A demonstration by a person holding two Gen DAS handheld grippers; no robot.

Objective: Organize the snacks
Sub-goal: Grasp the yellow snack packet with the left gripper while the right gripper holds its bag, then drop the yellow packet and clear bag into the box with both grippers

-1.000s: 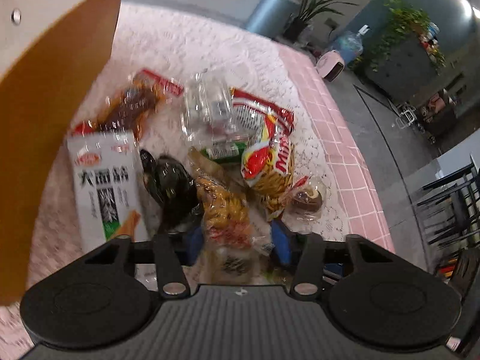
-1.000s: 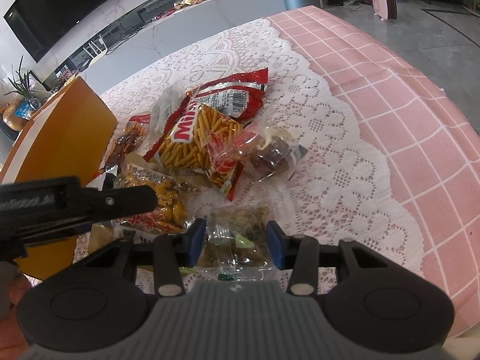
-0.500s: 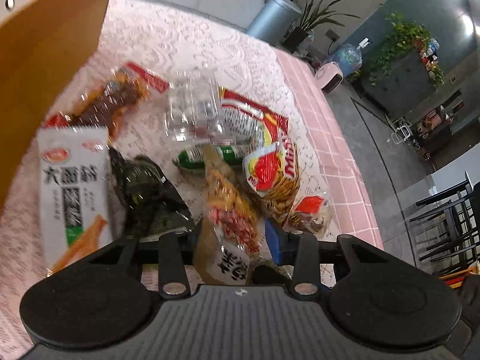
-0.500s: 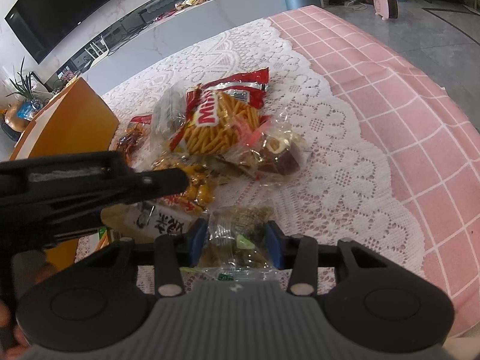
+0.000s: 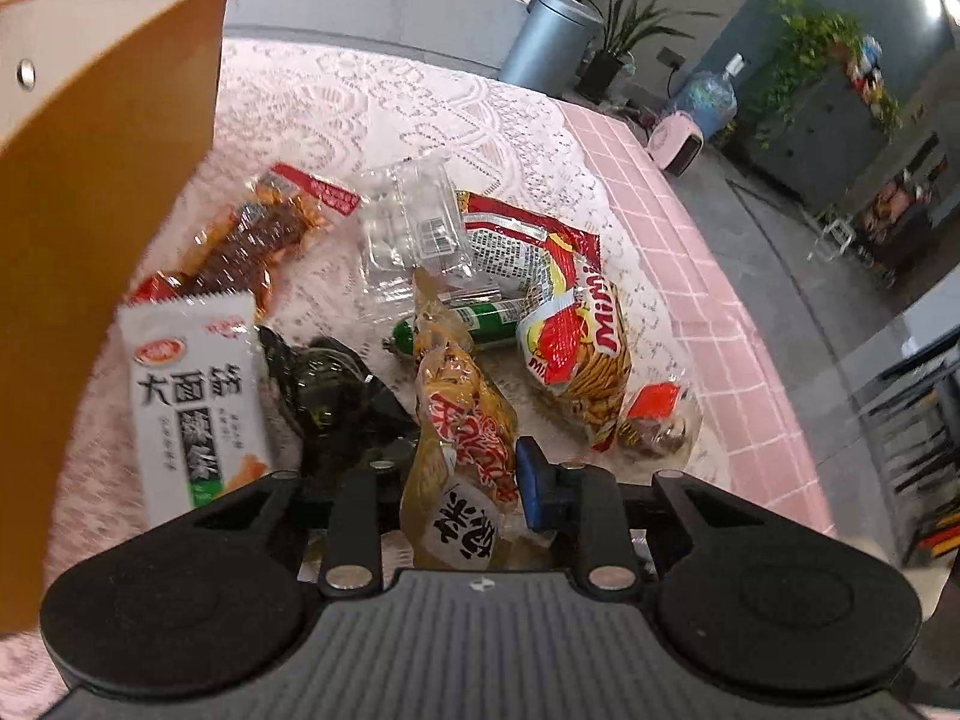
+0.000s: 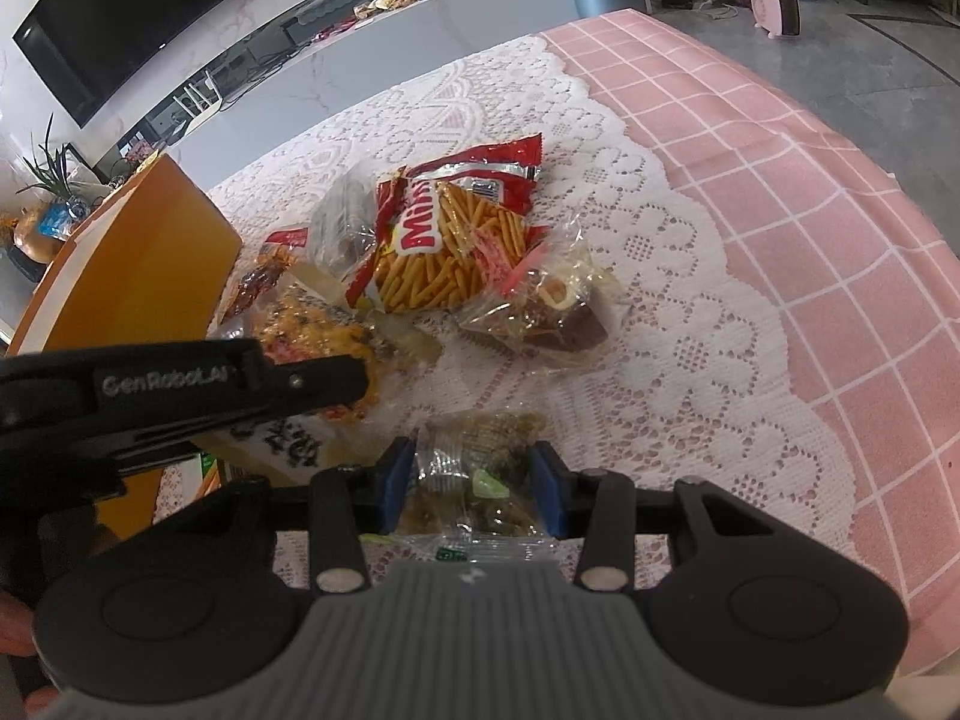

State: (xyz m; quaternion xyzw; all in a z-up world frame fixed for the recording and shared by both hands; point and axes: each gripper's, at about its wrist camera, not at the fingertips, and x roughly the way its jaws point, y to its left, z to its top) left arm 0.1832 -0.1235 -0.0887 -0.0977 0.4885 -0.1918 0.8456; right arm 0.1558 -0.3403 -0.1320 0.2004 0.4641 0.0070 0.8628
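Observation:
My left gripper (image 5: 465,483) is shut on a yellow snack packet (image 5: 462,420) with red print, lifted above the pile. My right gripper (image 6: 474,483) is shut on a clear packet of greenish-brown snack (image 6: 474,468) just above the lace cloth. On the table lie a red Mimi stick bag (image 5: 576,354) (image 6: 444,246), a white packet with black lettering (image 5: 192,396), a dark packet (image 5: 336,396), a brown meat packet (image 5: 252,240), a clear tray pack (image 5: 414,228), a green sausage (image 5: 474,324) and a small cake packet (image 6: 552,312). The left gripper's arm (image 6: 180,390) shows in the right wrist view.
An orange box (image 5: 90,228) (image 6: 132,276) stands at the left of the pile. The table has a white lace cloth (image 6: 660,312) over a pink checked cloth (image 6: 810,192). A grey bin (image 5: 546,36) and plants stand beyond the table.
My left gripper has closed on the yellow packet and lifted it from the pile. My right gripper has kept hold of its clear packet, hardly moving.

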